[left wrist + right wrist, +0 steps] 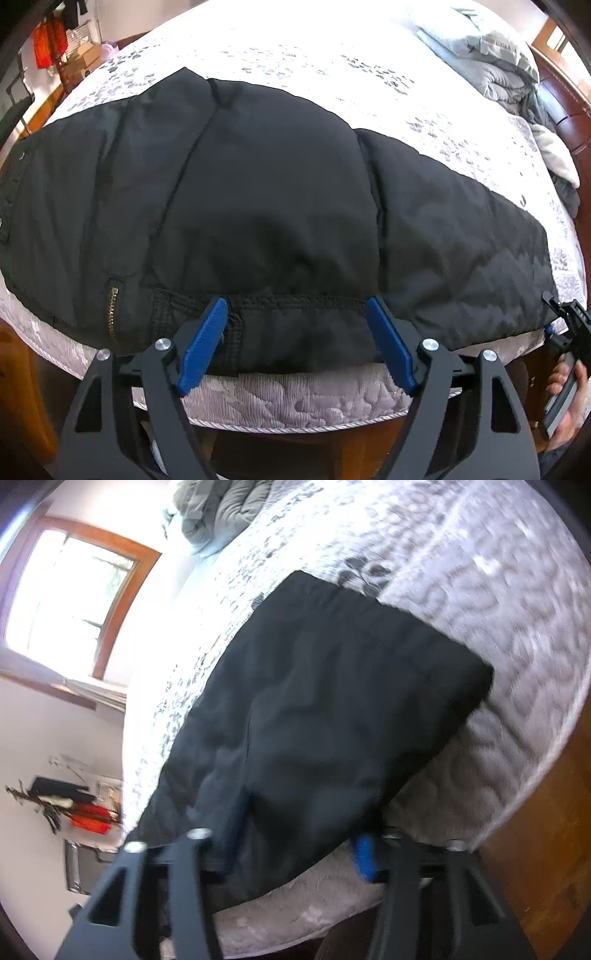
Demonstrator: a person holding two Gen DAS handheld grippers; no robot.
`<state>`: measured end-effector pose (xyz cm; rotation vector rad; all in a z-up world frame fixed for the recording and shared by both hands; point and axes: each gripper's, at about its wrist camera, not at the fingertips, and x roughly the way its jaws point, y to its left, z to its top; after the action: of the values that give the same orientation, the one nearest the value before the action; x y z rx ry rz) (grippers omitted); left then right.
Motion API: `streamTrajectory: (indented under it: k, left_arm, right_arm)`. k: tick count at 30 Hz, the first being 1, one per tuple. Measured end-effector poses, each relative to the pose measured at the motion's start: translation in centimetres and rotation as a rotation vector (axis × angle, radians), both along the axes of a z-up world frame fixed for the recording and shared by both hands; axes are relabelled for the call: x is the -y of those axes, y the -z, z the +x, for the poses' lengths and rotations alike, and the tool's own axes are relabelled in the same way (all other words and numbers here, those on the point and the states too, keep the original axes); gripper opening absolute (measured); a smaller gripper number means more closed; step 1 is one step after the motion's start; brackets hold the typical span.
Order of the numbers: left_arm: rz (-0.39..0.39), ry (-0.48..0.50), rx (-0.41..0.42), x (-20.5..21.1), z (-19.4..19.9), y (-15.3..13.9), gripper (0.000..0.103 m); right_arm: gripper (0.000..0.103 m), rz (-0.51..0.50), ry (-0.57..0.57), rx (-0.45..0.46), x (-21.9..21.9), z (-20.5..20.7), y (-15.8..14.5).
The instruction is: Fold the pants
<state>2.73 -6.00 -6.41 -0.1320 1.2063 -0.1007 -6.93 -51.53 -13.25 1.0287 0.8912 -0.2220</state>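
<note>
Black padded pants [266, 192] lie folded lengthwise across the near side of the bed, with a brass zipper [112, 310] at the left. My left gripper [299, 317] is open. Its blue pads [207, 343] stand on either side of the pants' near edge, apart from the fabric. In the blurred right wrist view, my right gripper [301, 838] sits at the near edge of the pants [332, 709]. Fabric is bunched between its fingers, one pad half buried in it. The left wrist view shows that right gripper [565, 317] at the pants' right end, with a hand [565, 391] holding it.
The bed has a grey patterned cover [295, 402], and its edge runs just under both grippers. A heap of grey bedding [498, 70] lies at the far right by a dark wooden headboard [569, 92]. Wooden floor [546, 830] and a window [70, 602] show beside the bed.
</note>
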Motion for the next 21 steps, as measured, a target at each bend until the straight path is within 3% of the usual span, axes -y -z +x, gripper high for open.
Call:
streamTrajectory:
  k: [1, 4, 7, 9, 11, 15, 18, 21]
  left_arm:
    - [0.01, 0.002, 0.001, 0.2, 0.1, 0.1, 0.079]
    - [0.019, -0.004, 0.0, 0.6, 0.7, 0.4, 0.08]
    - [0.001, -0.01, 0.006, 1.1, 1.3, 0.2, 0.08]
    - [-0.006, 0.001, 0.012, 1.6, 1.6, 0.1, 0.08]
    - [0.002, 0.007, 0.011, 1.8, 1.8, 0.4, 0.081]
    - [0.01, 0.02, 0.012, 2.1, 1.8, 0.8, 0.083]
    - [0.009, 0.028, 0.015, 2.0, 1.8, 0.6, 0.083]
    - [-0.014, 0.012, 0.017, 1.7, 1.8, -0.1, 0.083]
  right_arm:
    - [0.019, -0.021, -0.014, 0.005, 0.0, 0.4, -0.3]
    - [0.007, -0.062, -0.043, 0.048, 0.2, 1.5, -2.1]
    - [0.006, -0.207, -0.076, 0.11, -0.1, 2.6, -6.0]
    - [0.006, -0.253, -0.067, 0.135, -0.2, 2.9, -7.5]
    - [0.006, -0.246, -0.046, 0.09, 0.4, 3.1, -7.2]
    - [0.006, -0.157, -0.027, -0.038, 1.5, 2.4, -3.1]
    - [0.006, -0.166, -0.019, -0.021, 1.5, 1.6, -3.4]
    - [0.006, -0.237, -0.041, 0.004, 0.3, 2.3, -5.7]
